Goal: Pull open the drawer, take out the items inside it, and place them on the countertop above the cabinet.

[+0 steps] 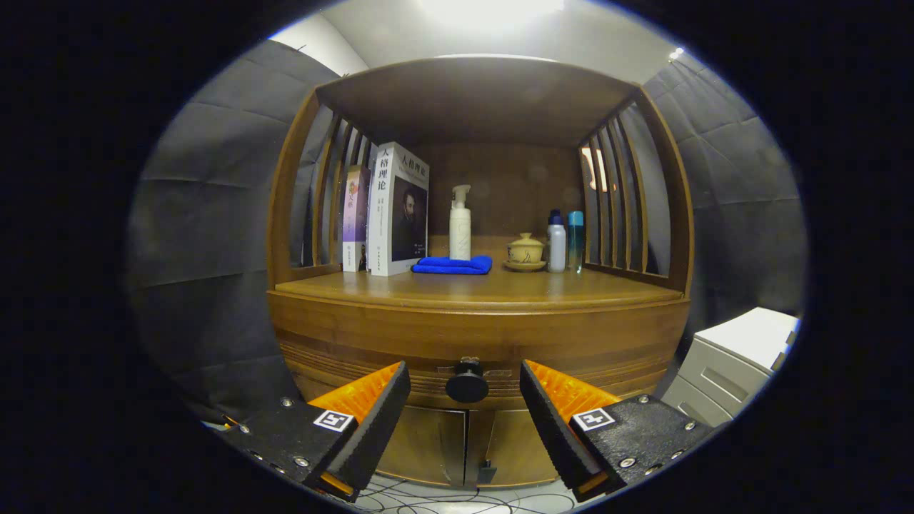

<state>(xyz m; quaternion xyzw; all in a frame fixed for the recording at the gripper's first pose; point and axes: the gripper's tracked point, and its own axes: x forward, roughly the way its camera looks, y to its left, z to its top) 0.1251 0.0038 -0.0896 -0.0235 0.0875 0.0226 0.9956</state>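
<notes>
Spread tongs (465, 389) flank the closed drawer's knob (467, 385); countertop (500, 287) holds books, bottles, blue cloth (453, 265).

the drawer (471, 357) is closed, its contents hidden. the tool (465, 389) stands open, knob (467, 386) between its fingers; their rear is cut off at 6 o'clock. bottle (575, 239) labels too small to tell.

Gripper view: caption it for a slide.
Open gripper flanks the round black knob of the closed wooden drawer.
</notes>
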